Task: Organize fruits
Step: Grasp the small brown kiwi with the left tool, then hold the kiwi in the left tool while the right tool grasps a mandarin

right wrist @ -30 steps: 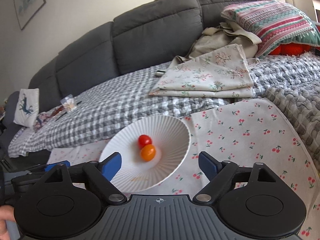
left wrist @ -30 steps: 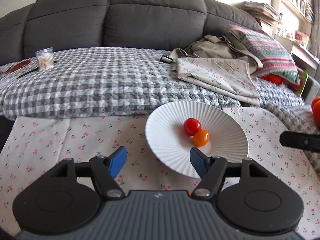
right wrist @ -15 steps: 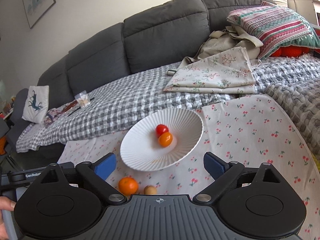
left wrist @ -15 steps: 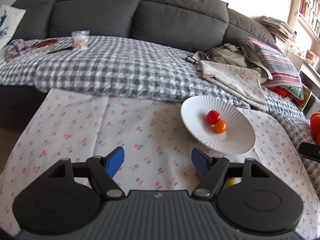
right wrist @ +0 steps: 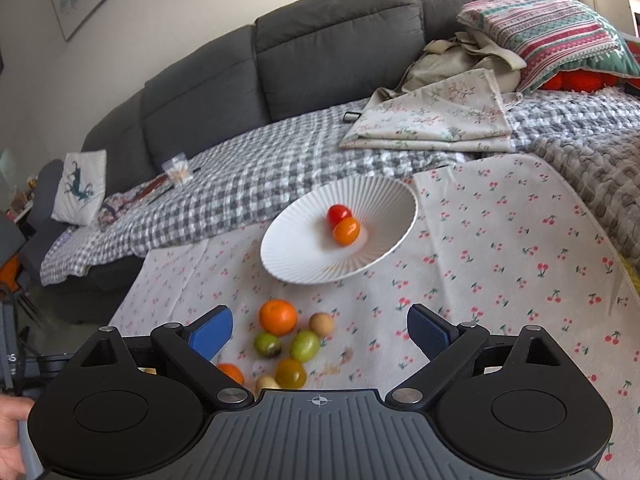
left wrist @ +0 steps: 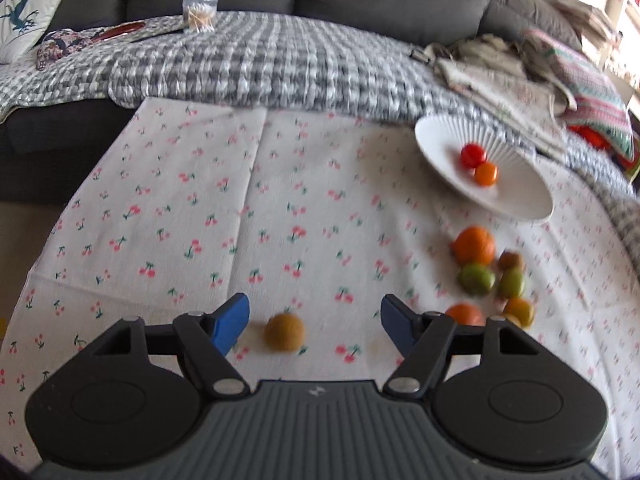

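A white ribbed plate [left wrist: 516, 196] [right wrist: 304, 256] on the cherry-print cloth holds a red tomato [right wrist: 339, 214] and an orange tomato [right wrist: 346, 231]. In front of it lies a loose cluster: a tangerine [right wrist: 278, 317] [left wrist: 474, 245], green fruits [right wrist: 305, 345] [left wrist: 476, 279], a tan one [right wrist: 321, 324] and others. My right gripper [right wrist: 320, 326] hovers open above this cluster. A single brownish-yellow fruit [left wrist: 285, 332] lies apart, left of the cluster. My left gripper [left wrist: 314, 312] is over it, jaws closing slightly, the fruit between them and untouched.
A grey sofa [right wrist: 336, 40] behind carries a checked blanket [left wrist: 280, 60], a folded floral cloth [right wrist: 432, 120], a striped pillow [right wrist: 548, 28] and a small bag of sticks [left wrist: 200, 14]. The cherry cloth [left wrist: 180, 200] ends at the left over dark floor. A hand [right wrist: 10, 432] shows at lower left.
Both grippers have pulled back from the plate, bringing the loose fruits into view. The left one swung left and tipped down over the brownish-yellow fruit. The right jaws stand slightly wider.
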Demonstrator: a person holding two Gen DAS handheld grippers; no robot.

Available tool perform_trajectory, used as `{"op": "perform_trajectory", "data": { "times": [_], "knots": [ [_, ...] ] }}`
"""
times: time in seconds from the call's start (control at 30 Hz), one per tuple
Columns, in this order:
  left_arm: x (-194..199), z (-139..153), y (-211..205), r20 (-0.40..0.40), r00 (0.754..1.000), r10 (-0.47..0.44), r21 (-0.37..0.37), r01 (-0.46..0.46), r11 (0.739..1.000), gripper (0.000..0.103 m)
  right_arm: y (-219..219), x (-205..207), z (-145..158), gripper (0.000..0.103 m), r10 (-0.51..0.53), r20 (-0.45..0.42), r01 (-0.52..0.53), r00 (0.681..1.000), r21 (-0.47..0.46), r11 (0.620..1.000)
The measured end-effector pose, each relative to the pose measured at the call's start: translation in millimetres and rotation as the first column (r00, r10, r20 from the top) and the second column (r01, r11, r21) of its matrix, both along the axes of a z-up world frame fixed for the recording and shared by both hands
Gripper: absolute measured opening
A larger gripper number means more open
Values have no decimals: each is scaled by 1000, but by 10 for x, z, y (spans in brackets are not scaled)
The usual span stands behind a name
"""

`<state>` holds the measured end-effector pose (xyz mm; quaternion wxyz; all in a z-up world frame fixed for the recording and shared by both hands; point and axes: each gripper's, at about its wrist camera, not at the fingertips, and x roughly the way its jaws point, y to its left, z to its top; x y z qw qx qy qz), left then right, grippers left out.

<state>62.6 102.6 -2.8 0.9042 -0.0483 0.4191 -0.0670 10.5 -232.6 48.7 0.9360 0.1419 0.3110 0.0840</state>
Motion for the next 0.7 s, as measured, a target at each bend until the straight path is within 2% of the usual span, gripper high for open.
{"op": "perform_trajectory", "data": {
  "times": [0.17, 0.33, 0.4, 0.43, 0.5, 0.53, 0.7],
  "knots": [
    [1, -131, 0, -32, 999, -24, 24, 25, 999, 58, 92, 34, -70, 96, 24, -21, -24, 999, -17, 1000],
    [27, -237, -17, -68, 997, -32, 19, 33, 999, 55, 117, 56, -123, 96, 31, -39, -32, 999, -30, 999],
    [40, -267, -36, -69, 997, -37, 26, 39, 999, 46, 116, 61, -135, 96, 28, -42, -30, 999, -32, 999],
    [45, -283, -48, -70, 997, -41, 31, 43, 999, 38, 116, 63, -140, 96, 28, -44, -30, 999, -31, 999],
    [42, -291, -79, -61, 997, -45, 55, 49, 997, 31, 122, 64, -149, 96, 31, -46, -32, 998, -31, 999],
    [33, -292, -102, -56, 997, -53, 75, 57, 995, 23, 125, 67, -153, 96, 33, -47, -34, 998, -32, 999],
    [36, -285, -110, -51, 997, -63, 86, 67, 994, 23, 94, 78, -167, 96, 27, -52, -28, 998, -24, 999]
  ]
}}
